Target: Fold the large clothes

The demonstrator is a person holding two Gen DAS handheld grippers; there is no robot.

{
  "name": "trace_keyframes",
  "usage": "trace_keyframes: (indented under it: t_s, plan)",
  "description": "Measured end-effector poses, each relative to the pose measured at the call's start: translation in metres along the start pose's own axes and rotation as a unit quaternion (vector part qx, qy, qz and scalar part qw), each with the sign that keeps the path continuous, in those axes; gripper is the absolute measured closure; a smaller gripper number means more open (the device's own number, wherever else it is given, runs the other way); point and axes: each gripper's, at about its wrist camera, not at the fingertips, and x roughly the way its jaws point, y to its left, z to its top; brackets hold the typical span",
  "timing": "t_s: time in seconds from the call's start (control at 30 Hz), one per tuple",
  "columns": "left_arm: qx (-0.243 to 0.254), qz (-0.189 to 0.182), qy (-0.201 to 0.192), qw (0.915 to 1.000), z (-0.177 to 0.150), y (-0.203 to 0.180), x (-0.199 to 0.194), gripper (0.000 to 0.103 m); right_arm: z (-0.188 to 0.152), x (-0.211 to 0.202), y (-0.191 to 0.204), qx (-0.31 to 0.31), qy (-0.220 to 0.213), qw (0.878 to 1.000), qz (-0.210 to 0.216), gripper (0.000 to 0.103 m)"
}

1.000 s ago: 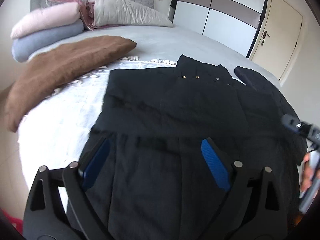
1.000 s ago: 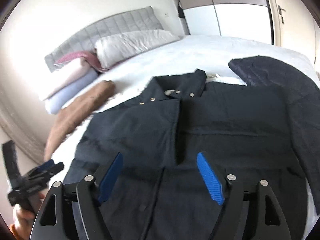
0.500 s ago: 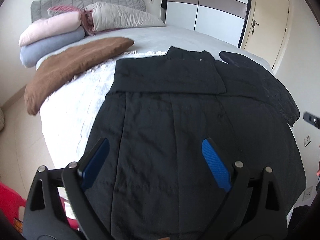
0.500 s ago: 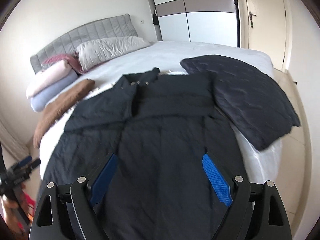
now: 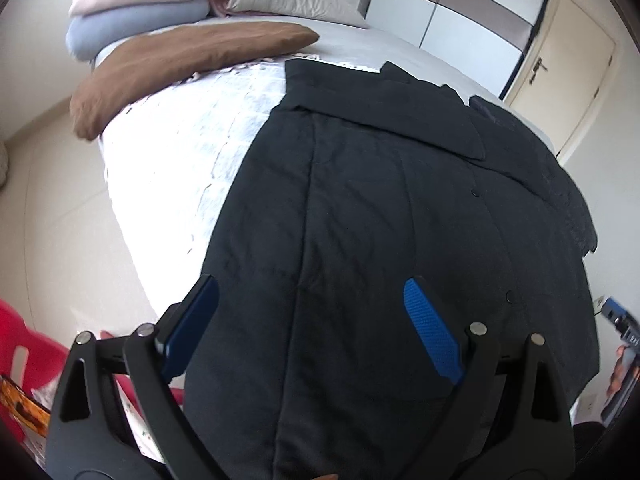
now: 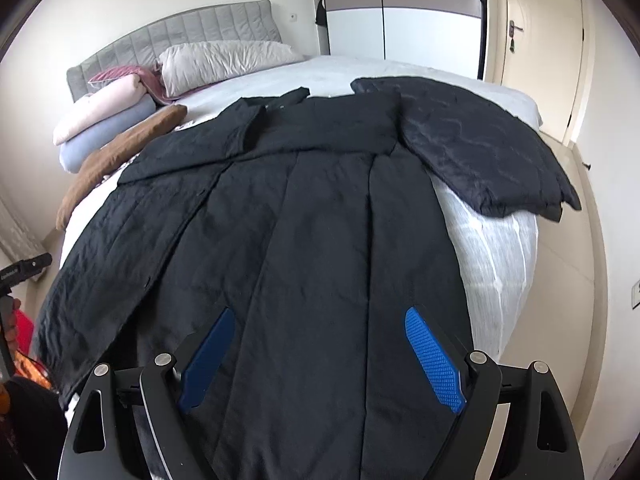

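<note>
A long black quilted coat (image 5: 360, 208) lies flat on the bed, collar toward the headboard and hem hanging over the foot. One sleeve is folded across its chest (image 5: 384, 116). The other sleeve (image 6: 480, 148) spreads out to the right on the sheet. My left gripper (image 5: 310, 284) hovers open over the coat's lower left part, nothing between its blue pads (image 5: 432, 332). My right gripper (image 6: 320, 314) is open too, over the lower right part, its pads (image 6: 434, 360) clear of the cloth. Each gripper shows at the edge of the other's view, held by a hand (image 5: 618, 360).
A brown blanket (image 5: 188, 64) lies on the white bed sheet (image 5: 180, 152) left of the coat. Rolled pink and blue bedding (image 6: 104, 120) and a grey pillow (image 6: 224, 60) sit by the headboard. A red plastic seat (image 5: 28, 356) stands at the bed's left foot. A wardrobe (image 6: 400, 16) and door (image 6: 532, 48) are behind.
Both grippers have drawn back from the collar and chest toward the hem at the foot of the bed. The coat itself lies as before.
</note>
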Motion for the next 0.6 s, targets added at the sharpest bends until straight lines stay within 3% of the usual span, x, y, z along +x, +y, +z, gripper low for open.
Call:
trace_keyframes:
  t_s: [0.33, 0.47, 0.6]
  plan:
    - [-0.021, -0.042, 0.064, 0.9968, -0.014, 0.023, 0.013, 0.009, -0.013, -0.01, -0.017, 0.03, 0.017, 0.999, 0.029, 0.014]
    - [-0.049, -0.081, 0.108, 0.9897, -0.018, 0.039, 0.025, 0.009, -0.018, -0.009, -0.035, 0.069, 0.032, 0.995, 0.065, 0.014]
    - [-0.066, -0.099, 0.121, 0.9854, -0.021, 0.053, 0.031, 0.009, -0.024, -0.007, -0.059, 0.119, 0.048, 0.986, 0.103, 0.014]
